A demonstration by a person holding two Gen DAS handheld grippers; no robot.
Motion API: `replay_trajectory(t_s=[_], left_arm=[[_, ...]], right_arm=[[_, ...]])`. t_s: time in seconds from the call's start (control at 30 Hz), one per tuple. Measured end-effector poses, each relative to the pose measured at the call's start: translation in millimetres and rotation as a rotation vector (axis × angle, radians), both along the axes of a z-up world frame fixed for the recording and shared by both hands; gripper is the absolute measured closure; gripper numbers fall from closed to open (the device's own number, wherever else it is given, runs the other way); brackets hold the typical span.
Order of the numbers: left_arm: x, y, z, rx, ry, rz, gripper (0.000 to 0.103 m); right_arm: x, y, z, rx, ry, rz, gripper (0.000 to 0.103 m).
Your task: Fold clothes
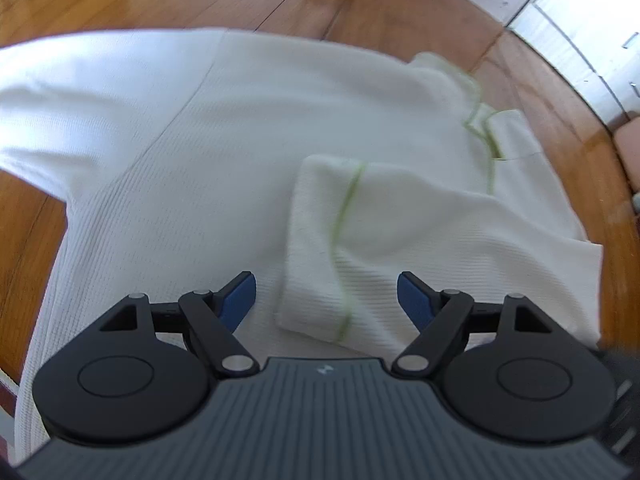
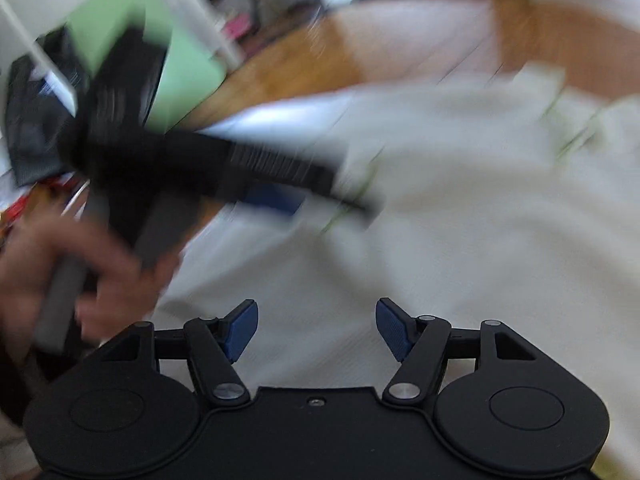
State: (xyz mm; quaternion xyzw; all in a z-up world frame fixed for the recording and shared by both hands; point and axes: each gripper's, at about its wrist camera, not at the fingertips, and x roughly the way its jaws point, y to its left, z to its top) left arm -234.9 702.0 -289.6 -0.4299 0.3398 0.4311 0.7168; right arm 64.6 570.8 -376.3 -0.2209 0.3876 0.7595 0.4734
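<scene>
— On the wooden floor (image 1: 420, 4) lies the white garment (image 1: 168, 152), spread wide, ribbed fabric with a thin green trim. Do you see the sleeve?

— Yes. One sleeve (image 1: 332, 240) is folded in over the body of the garment, its cuff end nearest the camera, a green stripe running across it.

— And the left gripper (image 1: 326, 300)?

— Its jaws stand wide apart, over the cuff of that sleeve. The blue pads (image 1: 240, 300) sit either side of the cuff, with fabric showing in the gap, but they press on nothing.

— The right gripper (image 2: 316, 330)?

— Also wide open and holding nothing; it hangs above plain white cloth (that view is heavily blurred). Ahead of it, to the left, the other tool appears as a dark streak, with the person's hand (image 2: 92, 276) wrapped round its grey handle.

— Anything beyond the garment?

— A pale green panel (image 2: 160, 40) and dark clutter at the far left, too smeared to name.
</scene>
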Motion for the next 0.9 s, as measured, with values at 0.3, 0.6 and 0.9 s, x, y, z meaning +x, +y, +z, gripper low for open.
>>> replay_trajectory(t_s=[0.3, 0.6, 0.9], left_arm=[[13, -1, -3, 0.074, 0.037, -0.066, 0.05], [18, -2, 18, 0.204, 0.078, -0.135, 0.098], [10, 3, 32, 0.254, 0.031, -0.116, 0.098]], right_arm=[[14, 37, 5, 0.022, -0.37, -0.051, 0.032], [-21, 73, 13, 0.187, -0.489, 0.243, 0.051], [-27, 109, 3, 0.14, -0.392, 0.278, 0.102]])
